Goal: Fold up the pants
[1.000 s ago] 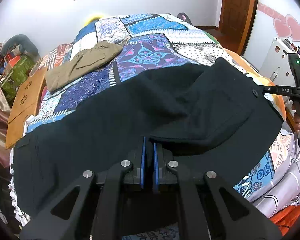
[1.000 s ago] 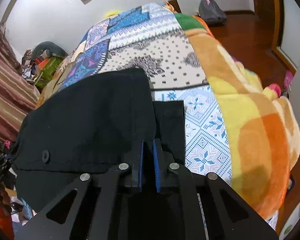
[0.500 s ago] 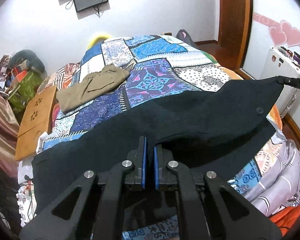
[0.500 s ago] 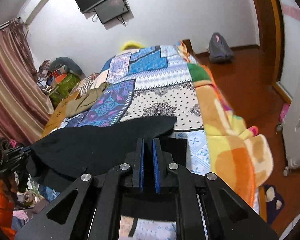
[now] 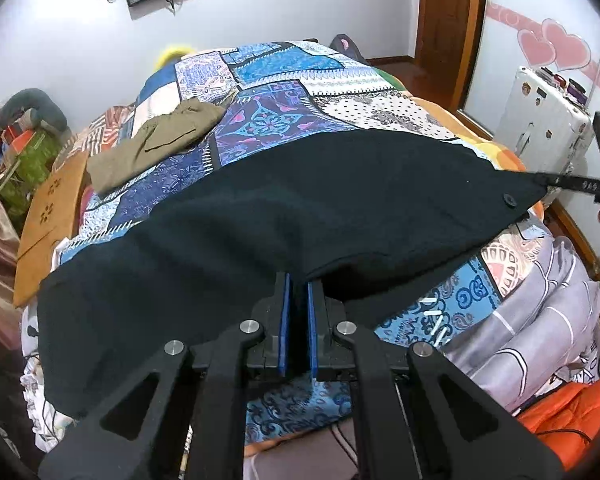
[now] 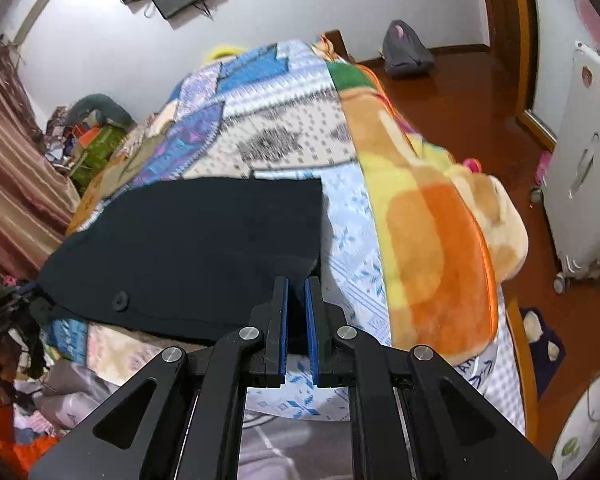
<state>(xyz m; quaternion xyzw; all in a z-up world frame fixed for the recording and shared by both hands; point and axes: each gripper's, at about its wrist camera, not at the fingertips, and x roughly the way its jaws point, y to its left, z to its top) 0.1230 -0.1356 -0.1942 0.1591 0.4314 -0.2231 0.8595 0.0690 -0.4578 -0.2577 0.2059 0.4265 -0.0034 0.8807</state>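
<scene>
Black pants (image 5: 300, 208) hang stretched above the near end of the patchwork bed (image 5: 284, 80), held up by their waistband. My left gripper (image 5: 298, 280) is shut on the waistband edge near the middle of that view. My right gripper (image 6: 296, 284) is shut on the other corner of the black pants (image 6: 204, 240), beside a black button (image 6: 120, 301). In the left wrist view the right gripper (image 5: 548, 178) shows at the far right, pinching the cloth's tip. The legs trail to the lower left over the bed's edge.
Olive-brown folded pants (image 5: 156, 140) lie farther up the bed on the left. A wooden board (image 5: 48, 216) leans at the bed's left side, with clutter behind it. A white appliance (image 6: 584, 168) stands on the wooden floor at the right. An orange blanket (image 6: 428, 216) drapes over the bed's right side.
Both grippers rose with the waistband, so the pants went from lying on the bed to hanging taut between them. Both views now take in more of the room and far wall.
</scene>
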